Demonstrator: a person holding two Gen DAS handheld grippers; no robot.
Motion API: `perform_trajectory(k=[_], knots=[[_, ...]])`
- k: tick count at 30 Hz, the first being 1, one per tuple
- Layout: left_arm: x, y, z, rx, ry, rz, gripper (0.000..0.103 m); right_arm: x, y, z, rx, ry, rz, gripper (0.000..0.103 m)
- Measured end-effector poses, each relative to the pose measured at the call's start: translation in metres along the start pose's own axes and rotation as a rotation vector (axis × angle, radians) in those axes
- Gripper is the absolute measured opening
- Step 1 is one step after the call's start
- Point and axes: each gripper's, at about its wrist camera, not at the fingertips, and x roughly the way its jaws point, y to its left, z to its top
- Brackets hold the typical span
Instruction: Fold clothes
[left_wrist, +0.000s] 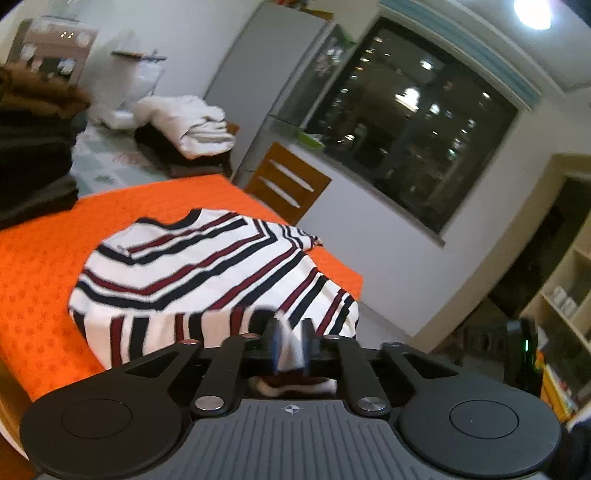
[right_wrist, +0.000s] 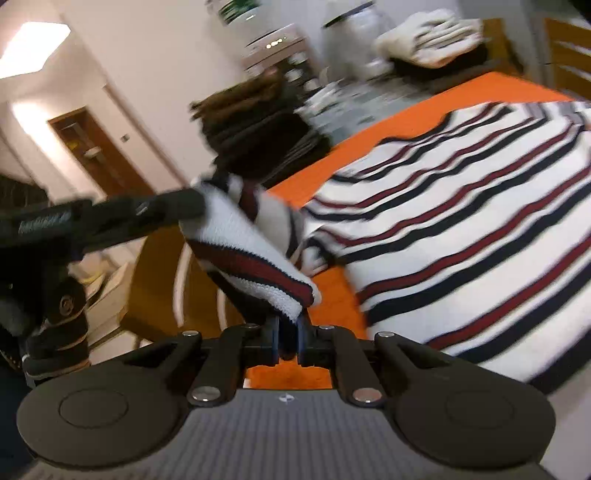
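Note:
A white sweater with dark blue and red stripes (left_wrist: 207, 273) lies spread on an orange cloth (left_wrist: 40, 266). My left gripper (left_wrist: 290, 332) is shut on the sweater's near hem, which bunches between the fingers. In the right wrist view the sweater (right_wrist: 461, 221) fills the right half. My right gripper (right_wrist: 288, 325) is shut on a corner of the sweater's ribbed hem (right_wrist: 255, 266), lifted off the orange cloth (right_wrist: 332, 295). The other gripper (right_wrist: 110, 218) shows at the left, holding the same hem edge.
A pile of dark folded clothes (left_wrist: 33, 173) sits at the left on the table. White folded clothes (left_wrist: 192, 125) lie on a dark stack behind. A wooden chair (left_wrist: 288, 181) stands past the table's far edge, under a dark window (left_wrist: 413, 122).

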Motion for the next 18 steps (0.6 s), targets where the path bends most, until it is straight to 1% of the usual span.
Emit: perform_trajectory(k=[2,4,6,7,9,10,12,13,15,16,18], knots=[[-0.002,0.003,-0.001,0.044,-0.001,0.025,0.031,-0.011,-0.017,0.006,0.018,0.000,-0.053,0.010],[0.000,0.009,-0.004,0.063,0.014,0.075,0.031,-0.017,-0.041,0.009,0.055,0.013,-0.120,0.010],[0.004,0.018,-0.007,0.058,0.033,0.126,0.031,-0.021,-0.069,0.009,0.118,0.016,-0.186,0.012],[0.007,0.023,-0.009,0.049,0.043,0.154,0.031,-0.022,-0.083,0.007,0.154,0.018,-0.222,0.016],[0.012,0.031,-0.013,0.040,0.064,0.204,0.031,-0.018,-0.106,0.002,0.193,0.019,-0.327,0.018],[0.014,0.034,-0.015,0.045,0.073,0.217,0.031,-0.016,-0.113,0.000,0.197,0.020,-0.383,0.019],[0.017,0.038,-0.019,0.054,0.092,0.243,0.031,-0.017,-0.120,-0.005,0.187,0.011,-0.461,0.019],[0.019,0.041,-0.021,0.058,0.102,0.256,0.032,-0.019,-0.119,-0.008,0.178,0.007,-0.473,0.019],[0.022,0.045,-0.024,0.067,0.121,0.282,0.032,-0.020,-0.114,-0.013,0.157,0.002,-0.469,0.026],[0.024,0.047,-0.026,0.071,0.130,0.294,0.032,-0.020,-0.110,-0.015,0.142,0.001,-0.465,0.032],[0.029,0.050,-0.031,0.075,0.144,0.321,0.032,-0.015,-0.099,-0.020,0.096,-0.005,-0.448,0.037]])
